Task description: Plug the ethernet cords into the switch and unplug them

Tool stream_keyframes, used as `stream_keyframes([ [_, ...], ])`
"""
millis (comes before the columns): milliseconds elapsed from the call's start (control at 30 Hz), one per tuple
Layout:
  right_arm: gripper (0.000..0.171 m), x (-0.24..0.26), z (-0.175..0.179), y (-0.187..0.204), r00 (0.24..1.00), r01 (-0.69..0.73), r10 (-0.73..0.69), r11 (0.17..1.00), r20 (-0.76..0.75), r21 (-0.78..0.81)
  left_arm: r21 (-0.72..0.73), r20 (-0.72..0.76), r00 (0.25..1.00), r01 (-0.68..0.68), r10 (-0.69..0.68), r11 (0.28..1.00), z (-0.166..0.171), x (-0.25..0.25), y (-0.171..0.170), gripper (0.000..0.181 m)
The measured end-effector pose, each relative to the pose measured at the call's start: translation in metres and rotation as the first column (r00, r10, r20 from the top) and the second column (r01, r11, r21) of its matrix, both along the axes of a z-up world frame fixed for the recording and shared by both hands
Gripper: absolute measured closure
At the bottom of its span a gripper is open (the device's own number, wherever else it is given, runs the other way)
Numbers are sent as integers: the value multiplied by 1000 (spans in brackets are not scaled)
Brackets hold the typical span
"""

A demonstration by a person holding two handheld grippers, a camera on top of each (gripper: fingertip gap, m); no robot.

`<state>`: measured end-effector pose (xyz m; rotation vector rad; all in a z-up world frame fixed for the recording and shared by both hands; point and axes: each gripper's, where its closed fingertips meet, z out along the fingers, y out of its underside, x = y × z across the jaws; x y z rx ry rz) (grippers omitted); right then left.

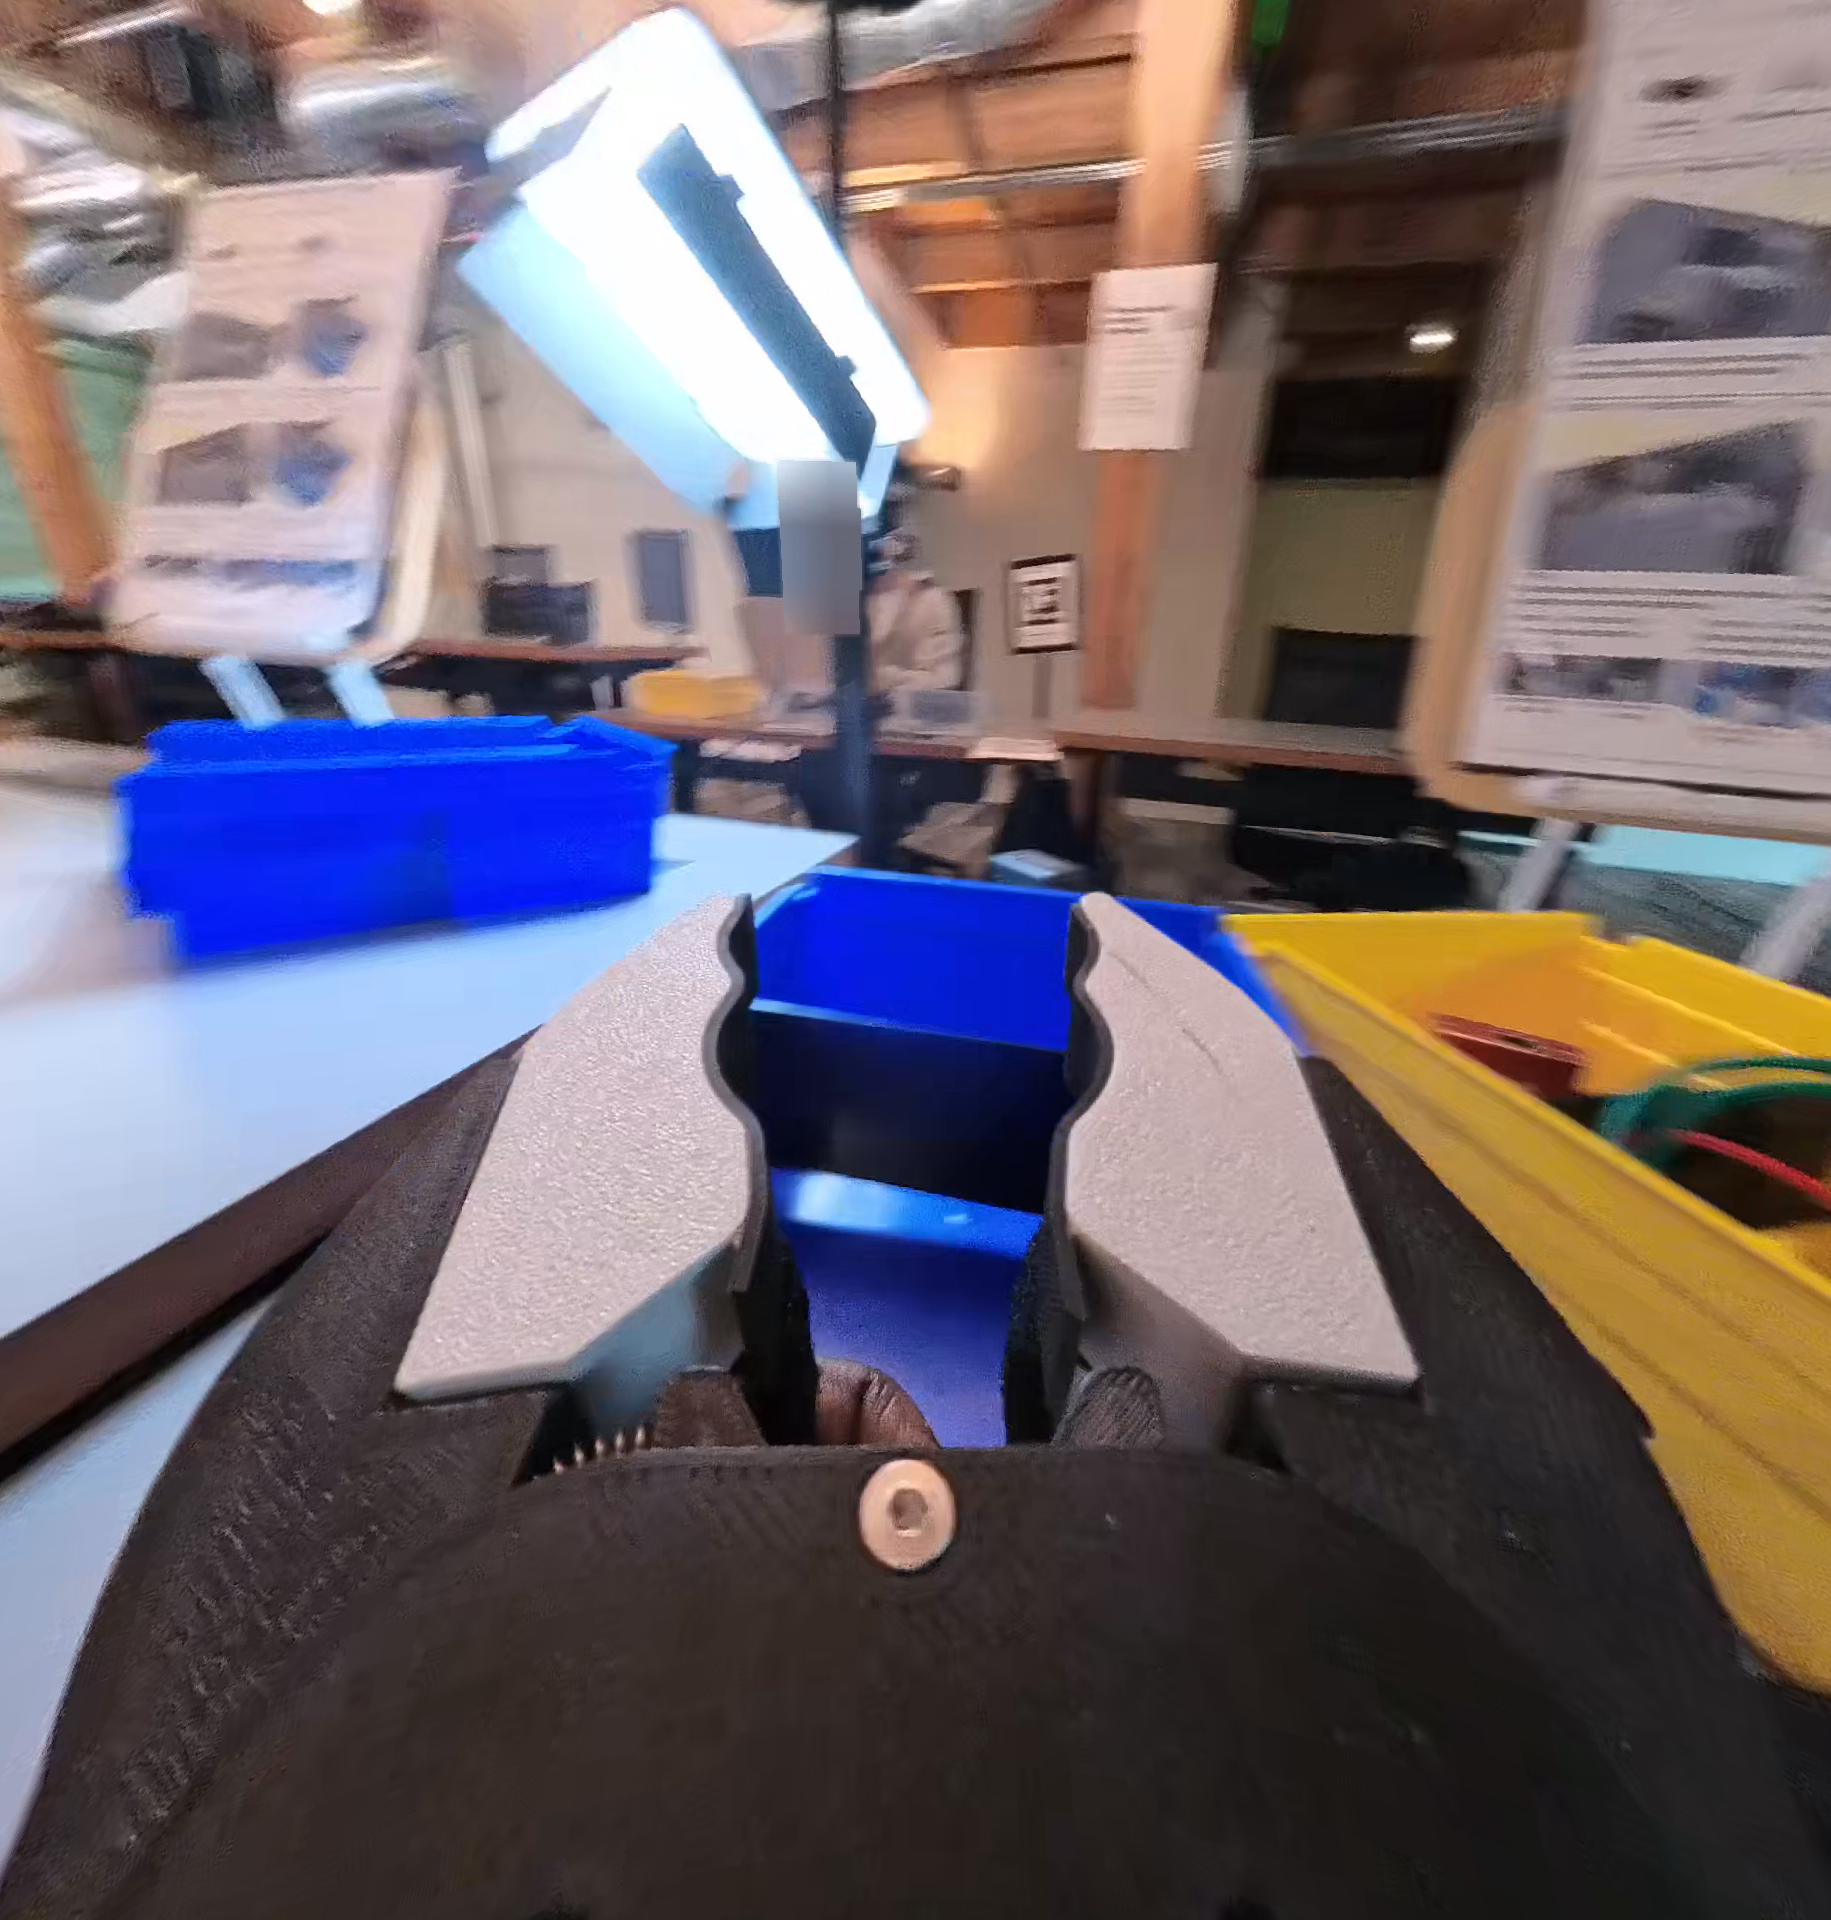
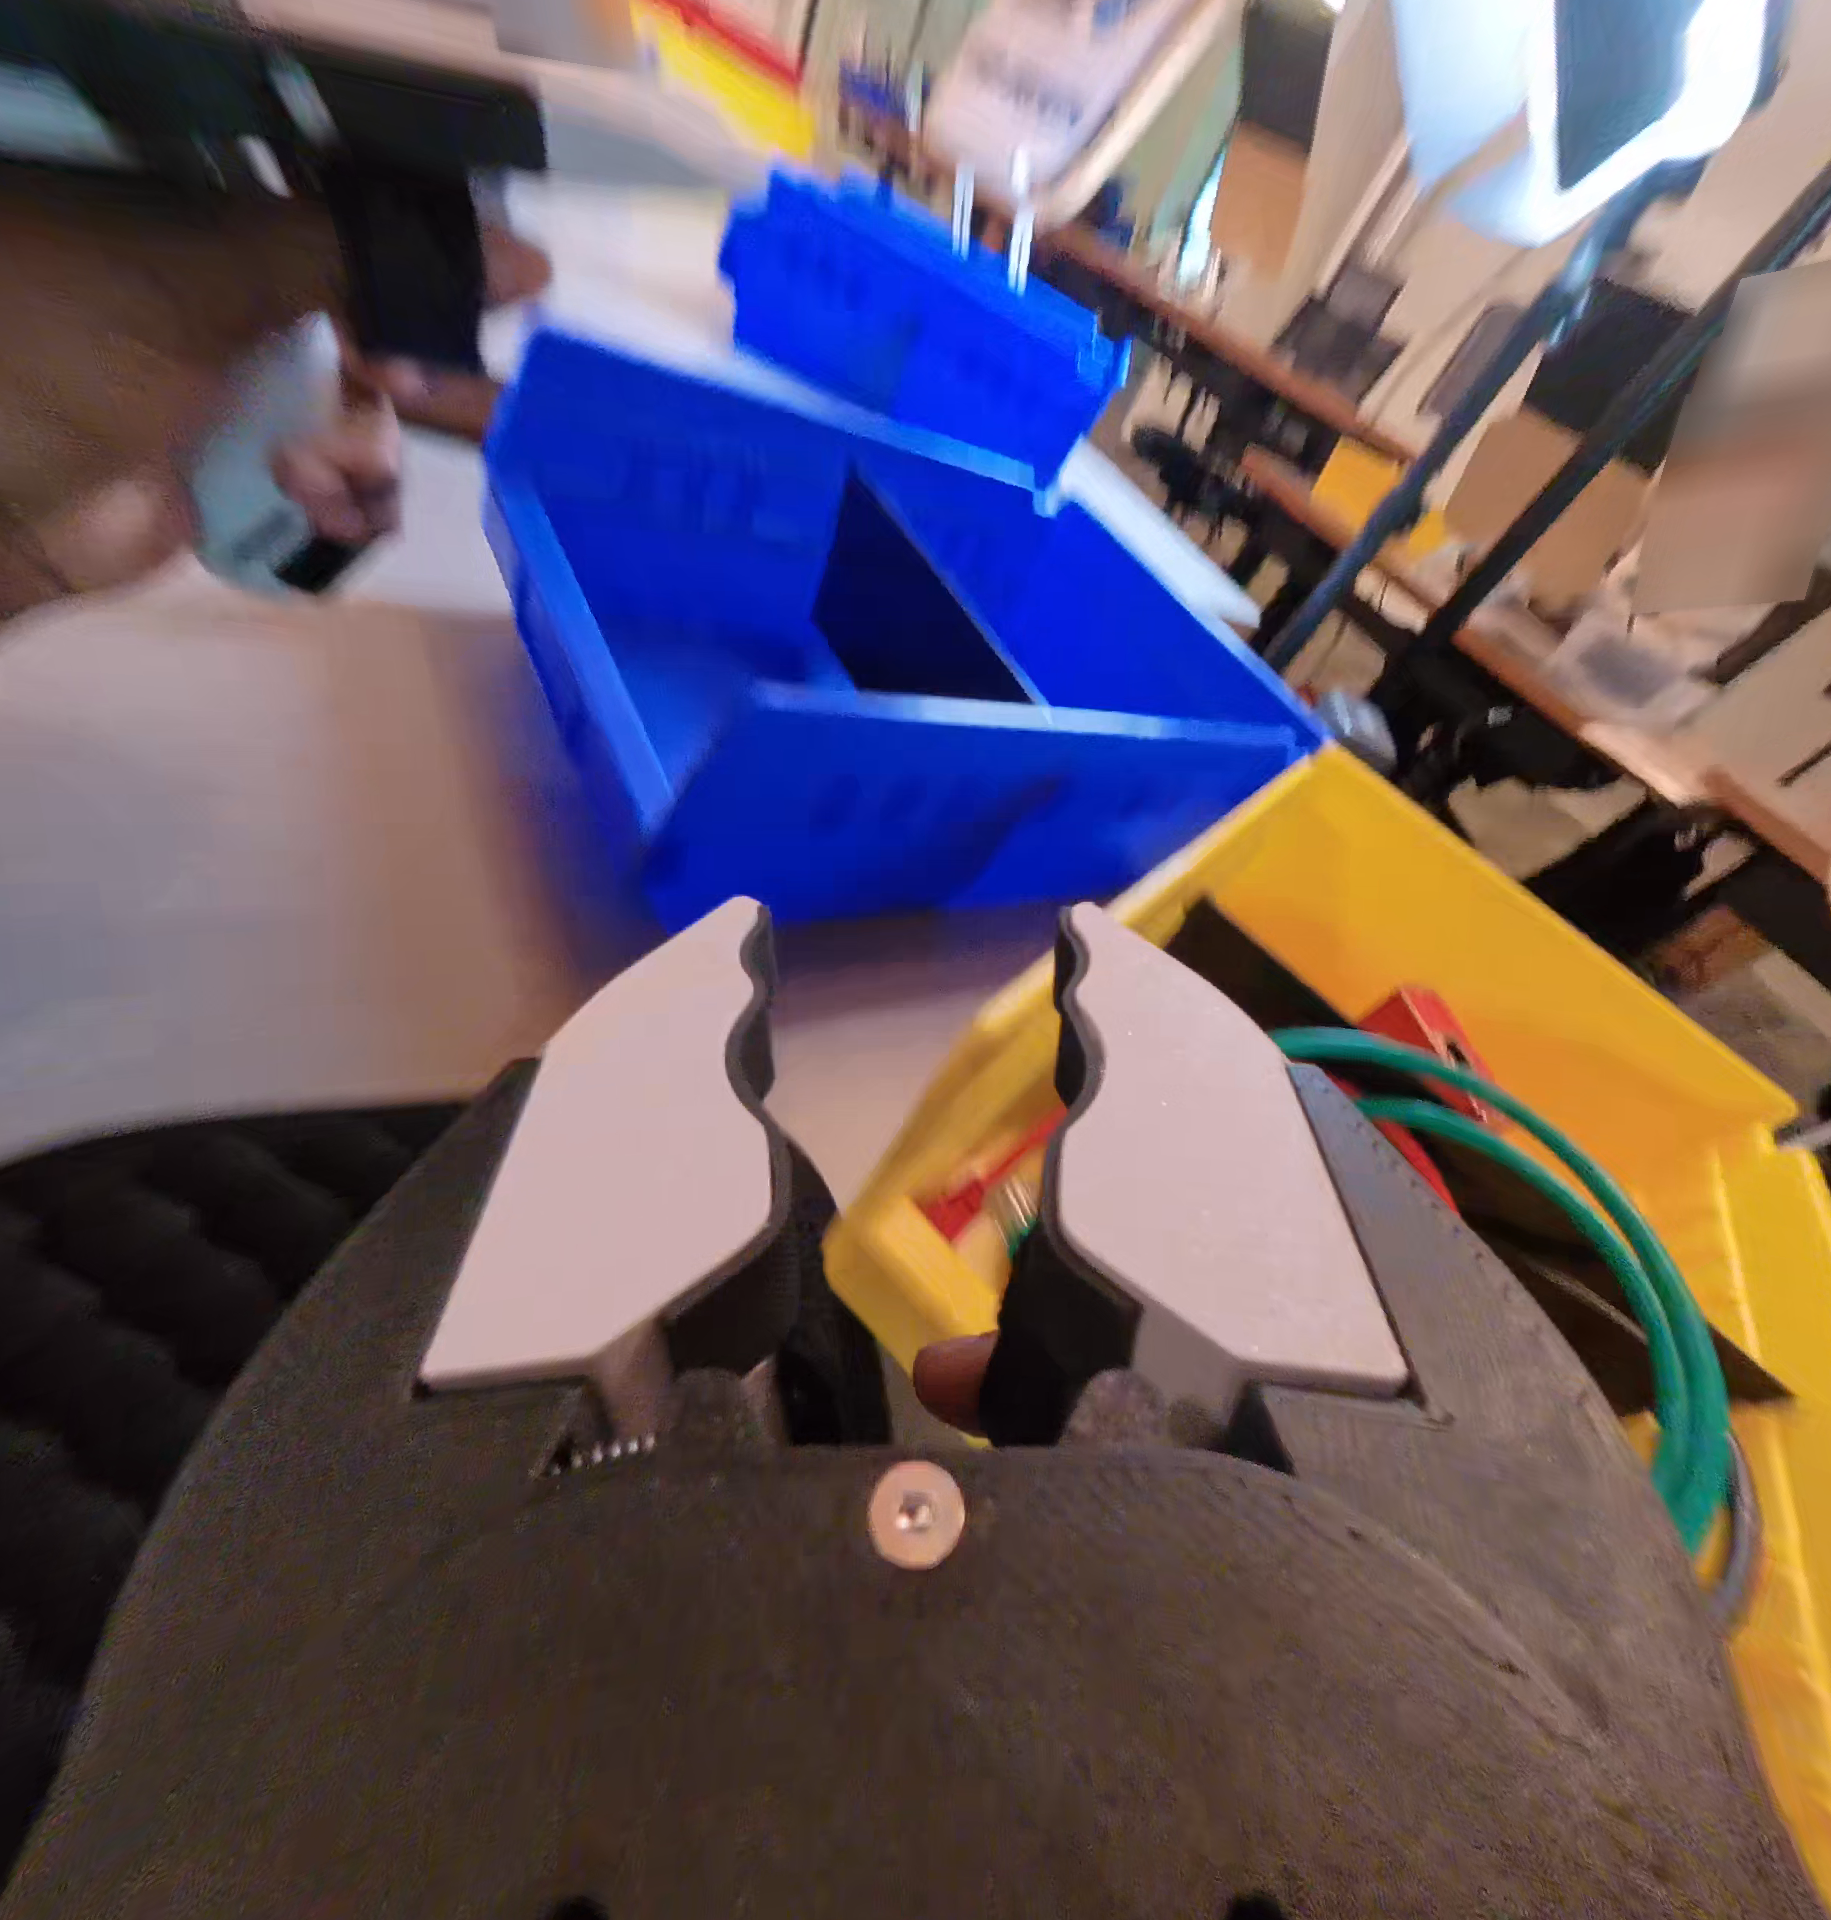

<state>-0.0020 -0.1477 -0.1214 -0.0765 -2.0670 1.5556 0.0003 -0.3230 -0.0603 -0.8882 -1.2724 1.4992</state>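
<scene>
My left gripper (image 1: pixel 909 935) is open with nothing between its fingers; it points over a blue bin (image 1: pixel 911 977) on the white table (image 1: pixel 215 1039). My right gripper (image 2: pixel 911 940) is open and empty, above the table between the blue bin (image 2: pixel 786 644) and a yellow bin (image 2: pixel 1410 935). The yellow bin (image 1: pixel 1513 1247) holds a green ethernet cord (image 2: pixel 1576 1195), a red cord (image 1: pixel 1763 1169) and a red box-like part (image 2: pixel 1430 1029). The left hand-held gripper (image 2: pixel 267 499) with a person's hand shows blurred at the upper left of the right wrist view. Both views are motion-blurred.
A second blue bin (image 1: pixel 391 821) stands farther back on the table; it also shows in the right wrist view (image 2: pixel 921 312). A bright light panel (image 1: pixel 682 281) on a dark stand (image 1: pixel 849 748) rises behind the table. Poster boards (image 1: pixel 1700 416) and desks stand beyond.
</scene>
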Motion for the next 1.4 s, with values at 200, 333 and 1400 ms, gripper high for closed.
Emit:
stream_keyframes([
  [200,104,25,-7,-47,990,-77,80,997,118,-32,283,326,944,-140,42,949,-106,-3,-99,120],
  [333,118,13,-18,-64,973,-24,32,999,230,-40,394,197,960,109,-199,913,-98,-1,-79,175],
  [1400,160,15,96,28,894,159,-226,967,-388,-197,-213,-258,953,104,-159,971,59,55,31,175],
])
